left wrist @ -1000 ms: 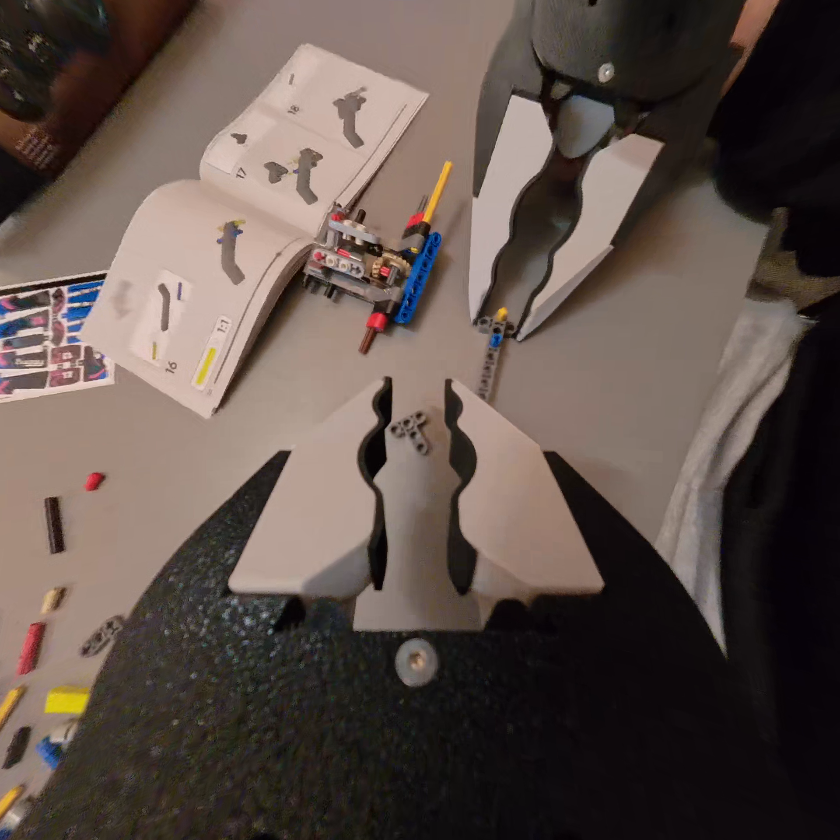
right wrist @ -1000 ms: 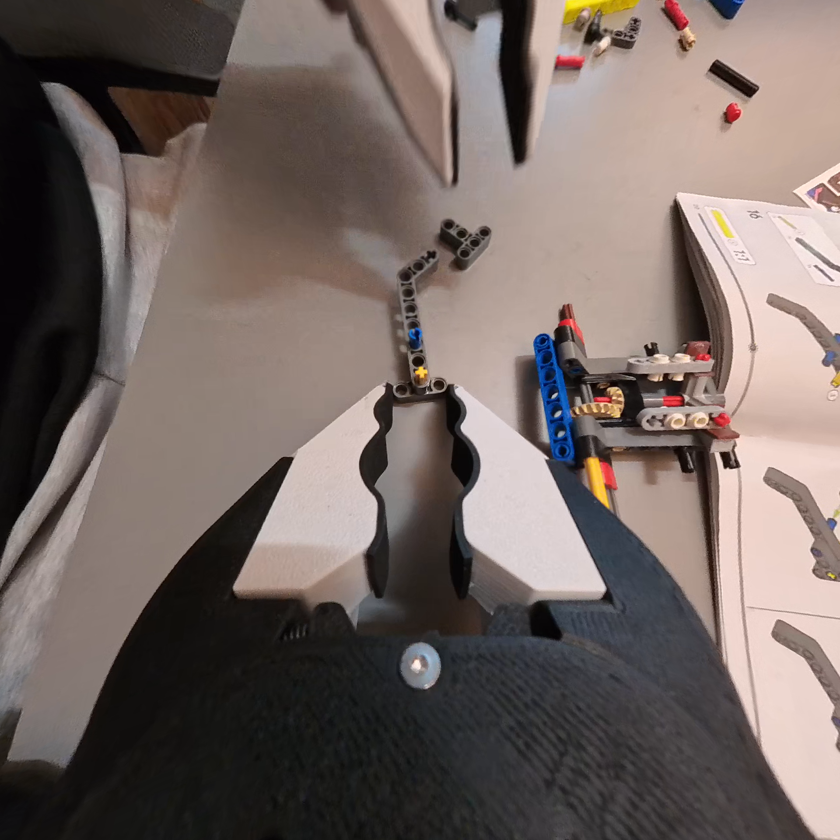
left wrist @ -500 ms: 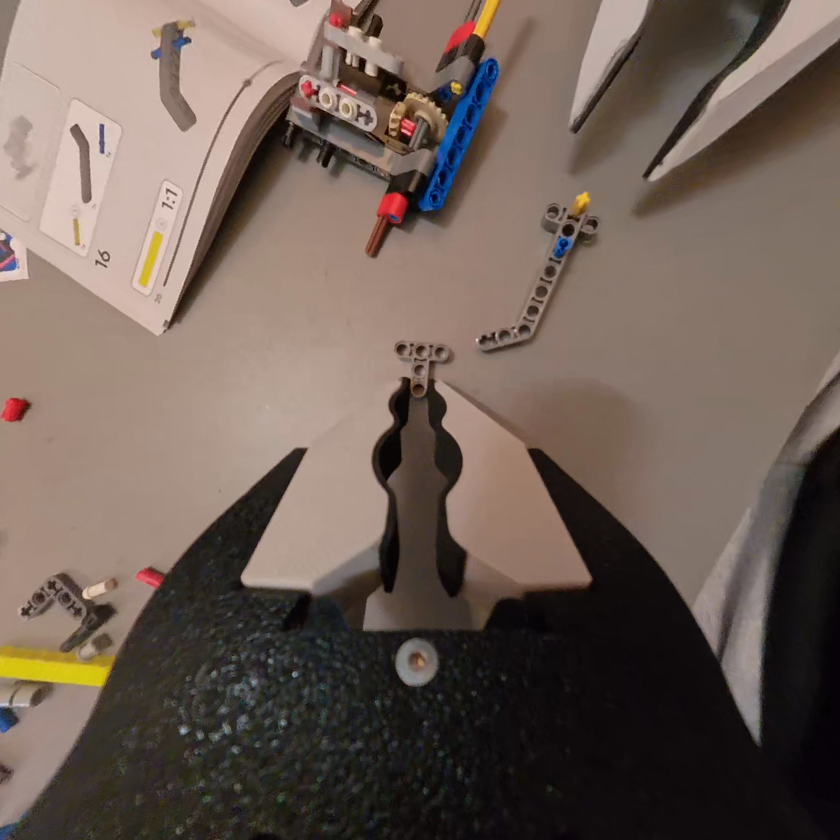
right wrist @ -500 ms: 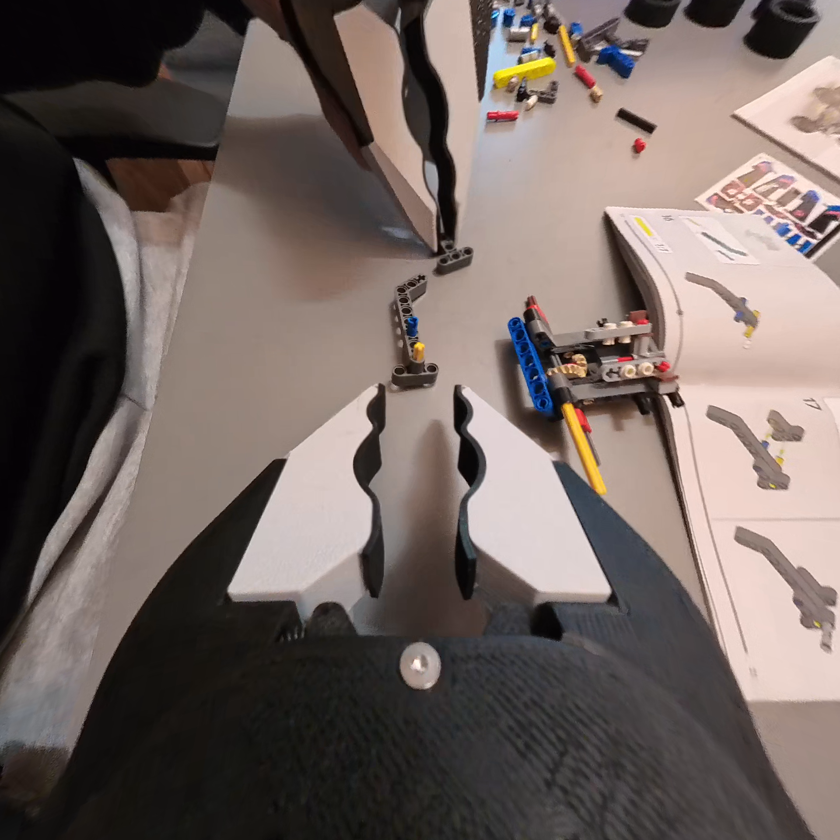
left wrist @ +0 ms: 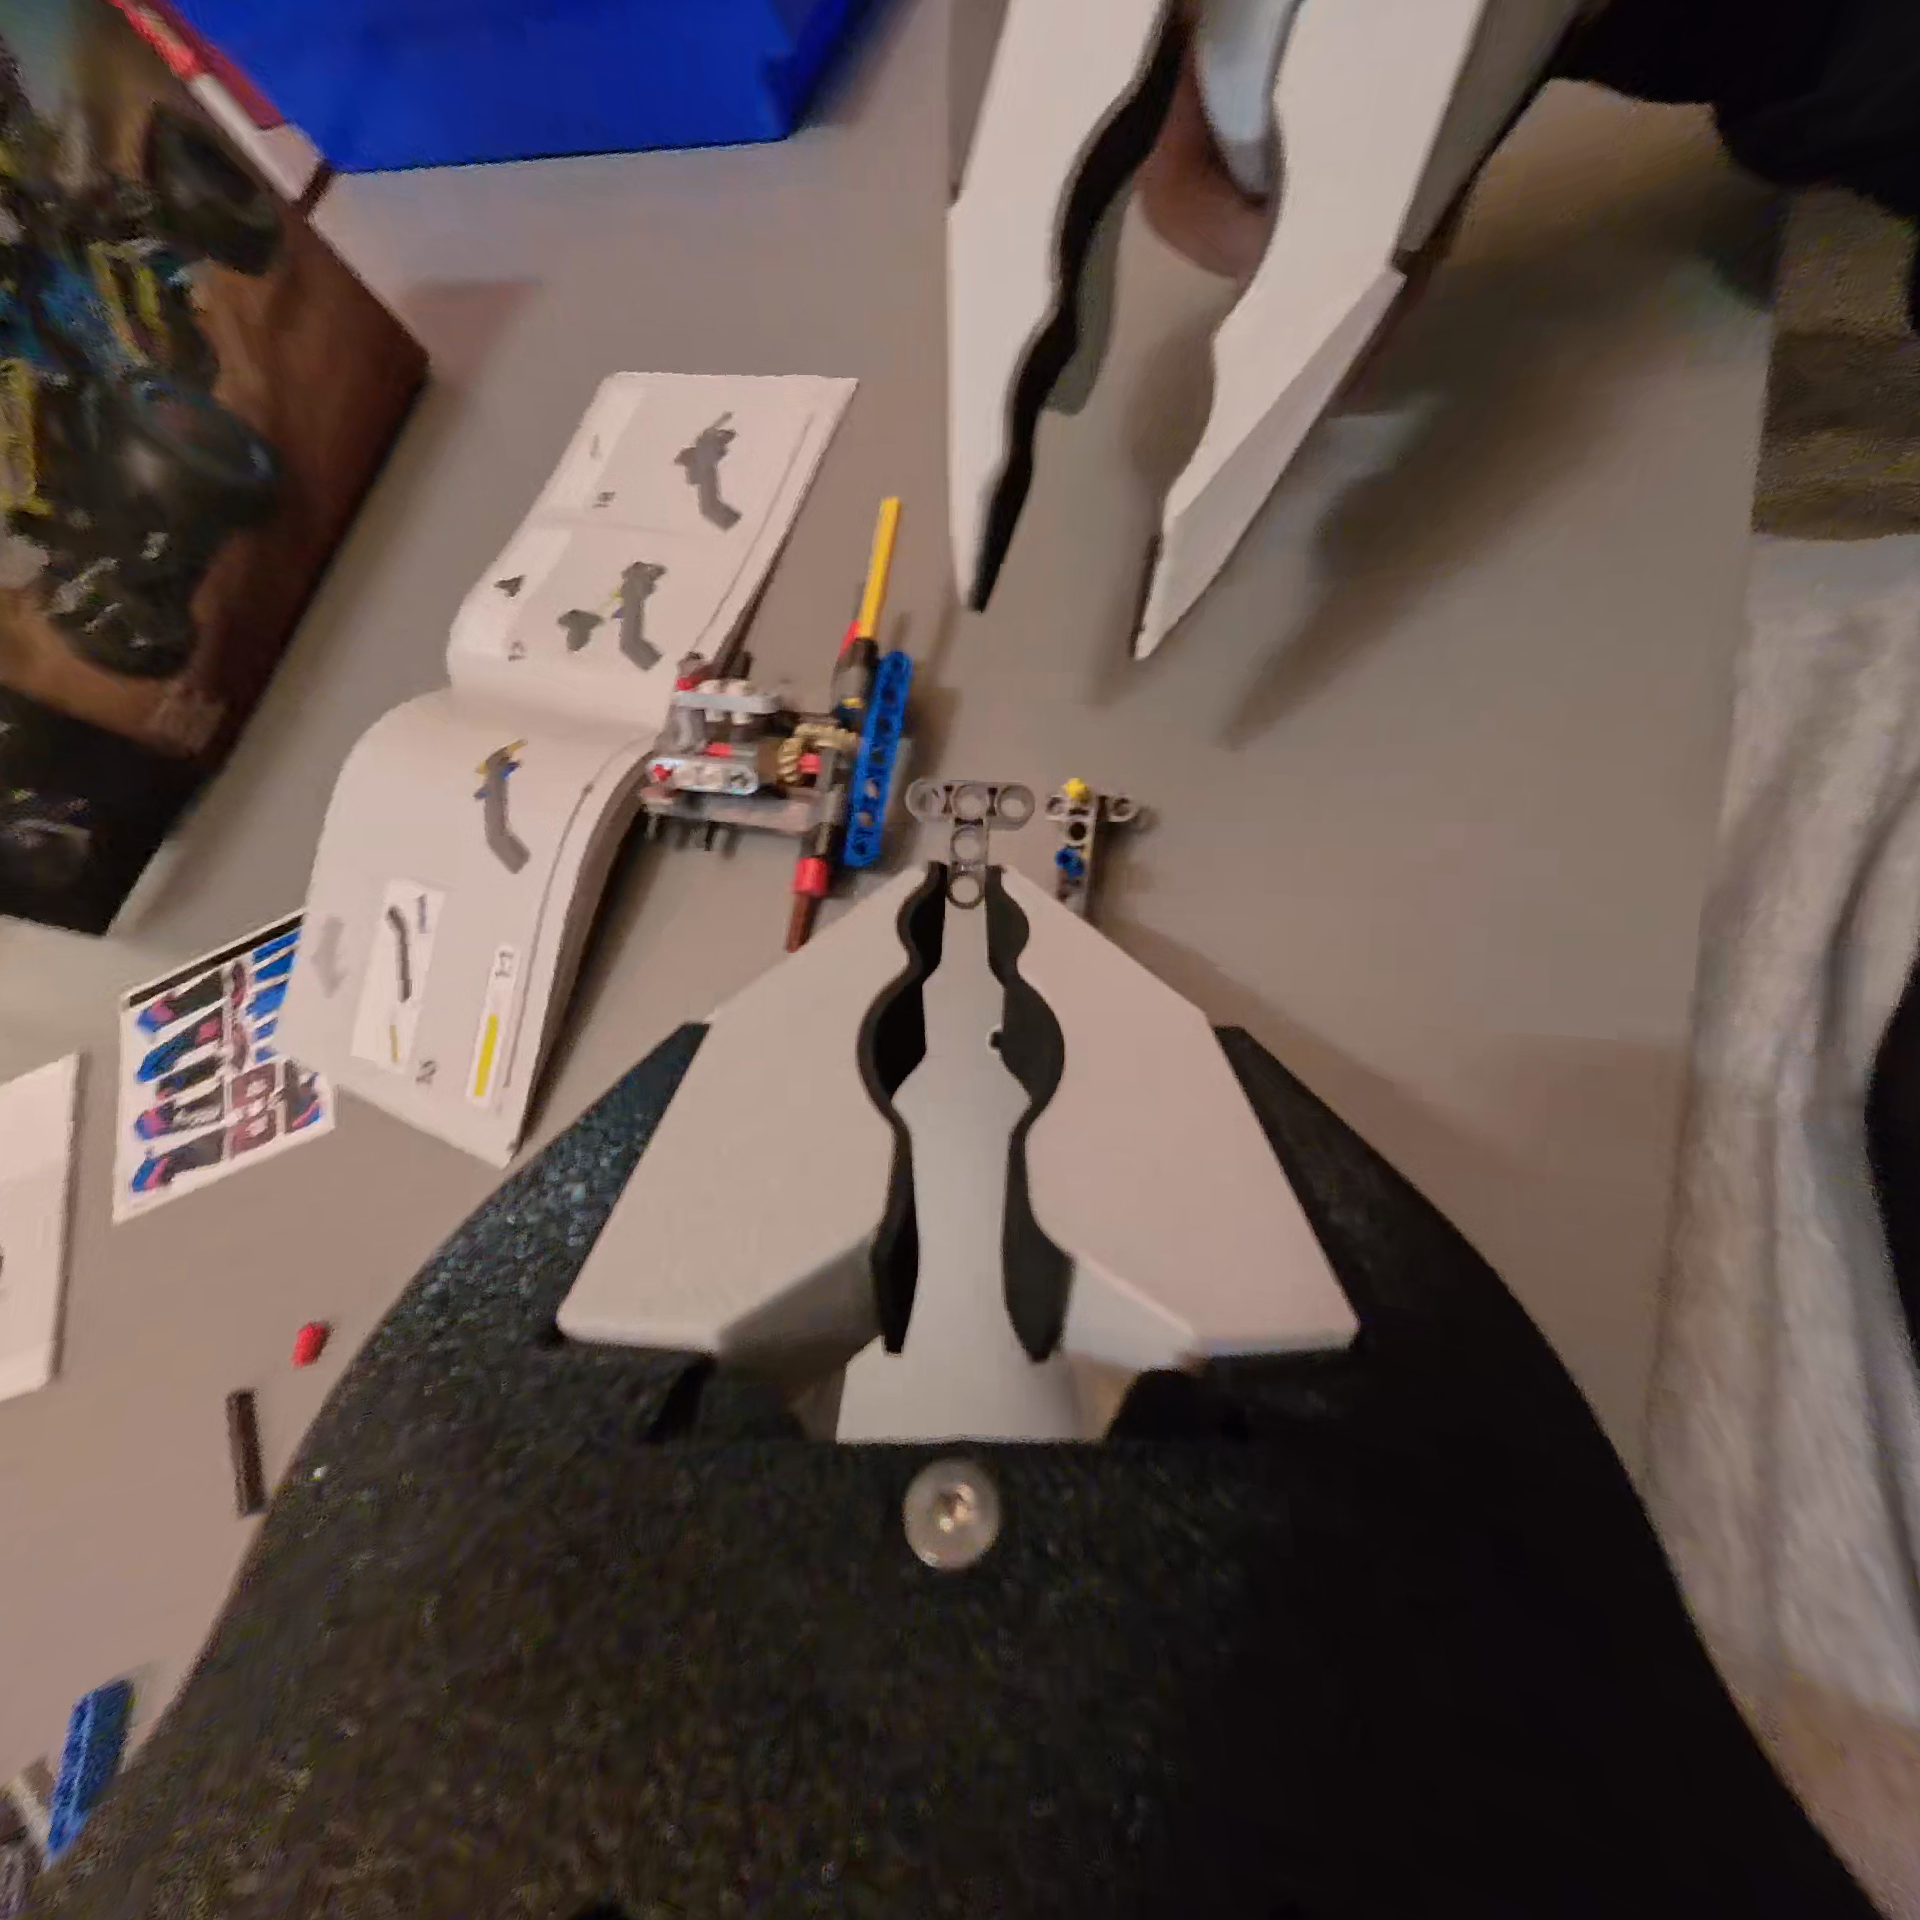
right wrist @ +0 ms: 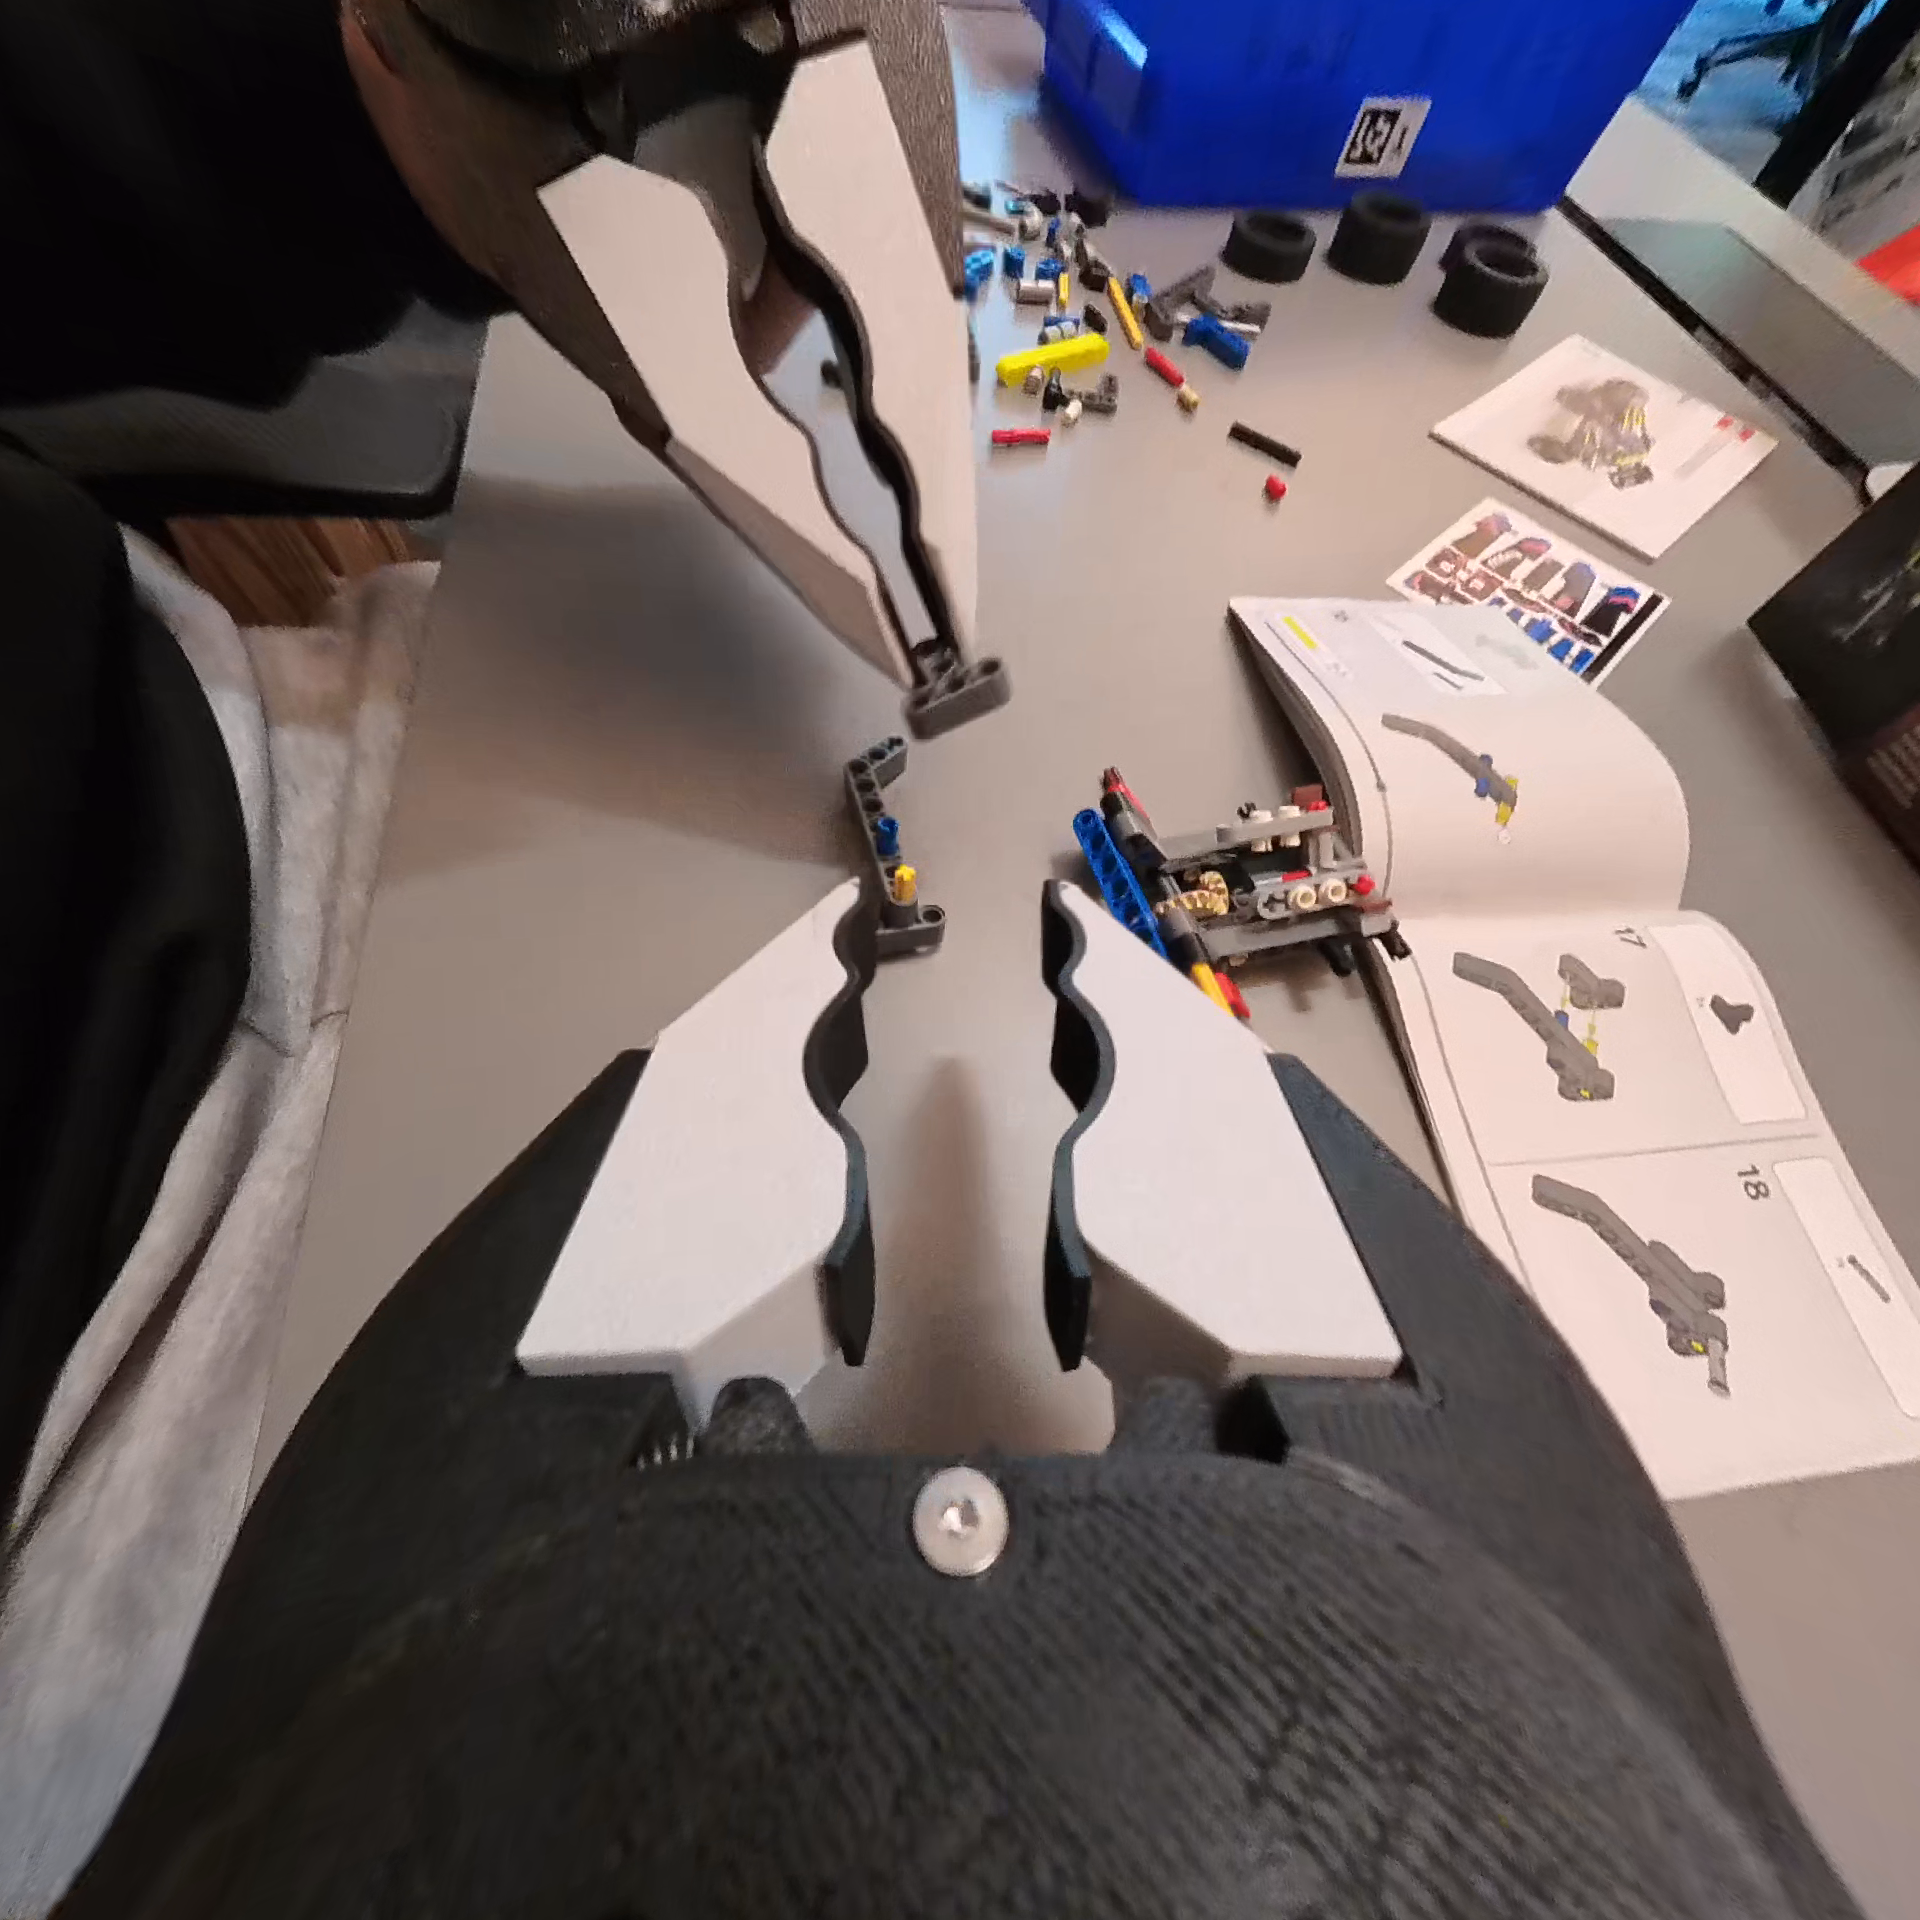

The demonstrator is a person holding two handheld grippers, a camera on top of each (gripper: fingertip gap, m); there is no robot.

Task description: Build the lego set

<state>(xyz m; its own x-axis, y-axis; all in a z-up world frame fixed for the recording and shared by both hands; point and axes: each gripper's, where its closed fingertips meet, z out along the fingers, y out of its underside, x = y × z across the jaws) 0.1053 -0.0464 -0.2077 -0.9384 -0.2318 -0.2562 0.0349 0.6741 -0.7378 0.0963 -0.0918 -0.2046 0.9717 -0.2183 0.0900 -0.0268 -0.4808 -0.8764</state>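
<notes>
The left claw [left wrist: 966,883] pinches the stem of a grey T-shaped piece [left wrist: 968,821], lifted off the counter [right wrist: 644,665]. The right claw [right wrist: 951,904] is spread, empty, above the bent grey beam [right wrist: 883,831] lying beside the partly built assembly [right wrist: 1226,883].

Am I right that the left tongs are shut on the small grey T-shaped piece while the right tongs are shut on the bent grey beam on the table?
Not quite. The left tongs are shut on the grey T-shaped piece, but the right tongs are open and empty. The right wrist view shows the bent grey beam lying free on the table, just ahead of the left fingertip.
</notes>
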